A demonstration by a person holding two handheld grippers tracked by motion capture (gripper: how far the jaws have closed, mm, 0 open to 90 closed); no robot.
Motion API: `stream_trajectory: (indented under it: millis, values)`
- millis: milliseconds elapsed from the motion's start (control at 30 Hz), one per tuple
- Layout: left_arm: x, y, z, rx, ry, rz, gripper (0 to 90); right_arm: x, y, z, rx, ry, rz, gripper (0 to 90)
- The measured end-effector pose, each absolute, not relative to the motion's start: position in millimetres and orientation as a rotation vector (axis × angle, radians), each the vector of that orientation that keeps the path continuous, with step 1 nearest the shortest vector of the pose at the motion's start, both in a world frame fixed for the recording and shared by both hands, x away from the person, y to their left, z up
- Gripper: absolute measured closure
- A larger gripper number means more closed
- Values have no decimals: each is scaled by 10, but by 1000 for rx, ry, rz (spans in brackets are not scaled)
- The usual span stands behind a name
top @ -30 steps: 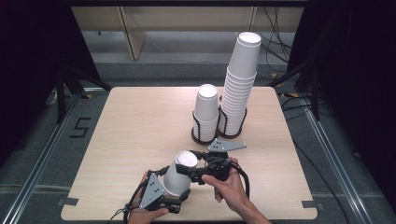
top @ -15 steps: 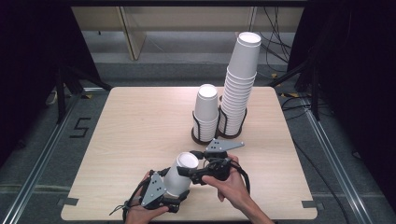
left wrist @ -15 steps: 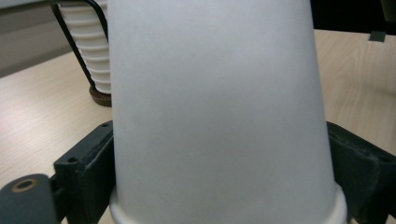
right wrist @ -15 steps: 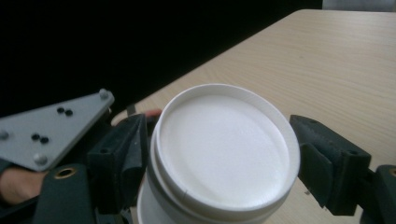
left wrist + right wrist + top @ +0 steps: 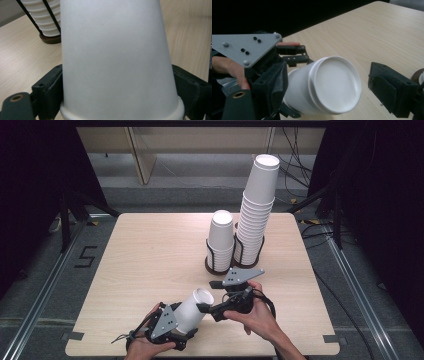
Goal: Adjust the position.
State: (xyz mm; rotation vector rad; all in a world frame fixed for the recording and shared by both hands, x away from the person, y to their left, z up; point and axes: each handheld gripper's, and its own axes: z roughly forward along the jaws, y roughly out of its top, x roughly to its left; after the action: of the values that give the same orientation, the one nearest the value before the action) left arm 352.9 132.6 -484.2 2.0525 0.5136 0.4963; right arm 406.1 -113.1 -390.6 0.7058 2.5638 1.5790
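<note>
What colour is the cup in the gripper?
White; the cup shows best in the left gripper view.

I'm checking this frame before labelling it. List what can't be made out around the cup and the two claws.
- Paper cup, left gripper view: its top is cut off by the upper edge, and it hides the table behind.
- Left claw, high view: its pads are hidden under the cup.
- Right claw, right gripper view: whether its jaws touch the cup can't be told.
- Short stack, high view: cups too small to count.
</note>
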Motion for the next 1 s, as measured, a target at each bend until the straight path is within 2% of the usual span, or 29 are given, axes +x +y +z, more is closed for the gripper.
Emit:
stream_trajectory:
  millis: [367, 1000]
  values:
    - [3525, 1330, -4847, 2192, 389, 481, 109, 3981, -1200, -3831, 449, 2659, 1378, 178]
    - [3440, 1277, -4809, 2309, 187, 507, 109, 3895, -1025, -3945, 197, 2796, 1134, 174]
